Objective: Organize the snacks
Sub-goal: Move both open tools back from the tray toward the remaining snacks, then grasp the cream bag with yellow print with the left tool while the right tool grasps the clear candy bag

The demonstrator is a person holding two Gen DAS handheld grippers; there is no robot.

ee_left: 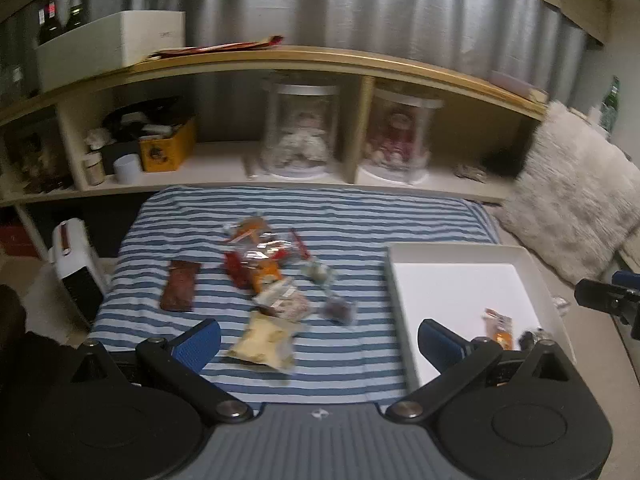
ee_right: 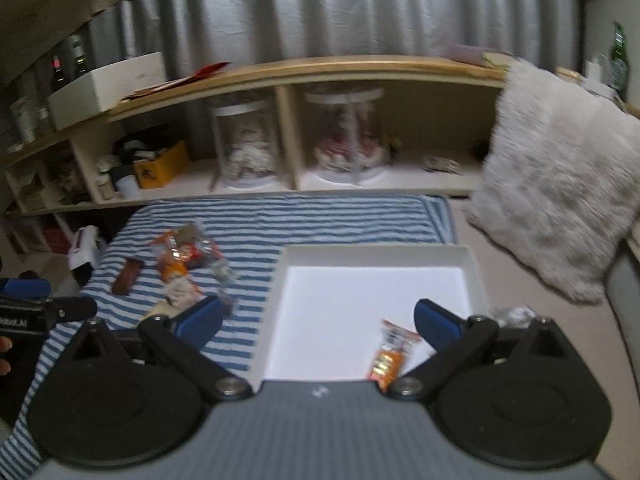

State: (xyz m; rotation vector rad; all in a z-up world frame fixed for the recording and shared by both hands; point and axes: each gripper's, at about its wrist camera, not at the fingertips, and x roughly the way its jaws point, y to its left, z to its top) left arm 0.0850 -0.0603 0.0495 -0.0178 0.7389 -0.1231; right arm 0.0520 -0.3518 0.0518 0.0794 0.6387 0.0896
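Observation:
Several snack packets [ee_left: 264, 268] lie heaped on a blue-and-white striped cloth [ee_left: 352, 216]. Among them are a brown bar [ee_left: 181, 291], a pale yellow packet [ee_left: 262, 338] and a small dark packet [ee_left: 340, 310]. A white tray [ee_left: 456, 276] sits to the right of the cloth, holding an orange packet [ee_left: 500, 328] near its front right corner. My left gripper [ee_left: 318, 342] hovers open above the cloth's near edge, close behind the yellow packet. My right gripper [ee_right: 318, 322] hangs open over the tray [ee_right: 372, 280], the orange packet [ee_right: 390, 356] just inside its right finger. Nothing is held.
A low wooden shelf [ee_left: 280, 60] runs behind the cloth, with two clear domes over dolls [ee_left: 298, 136], a yellow box [ee_left: 166, 148] and a white box [ee_left: 116, 44] on top. A fluffy white cushion [ee_right: 560, 184] leans at the right. A white heater [ee_left: 74, 264] stands left of the cloth.

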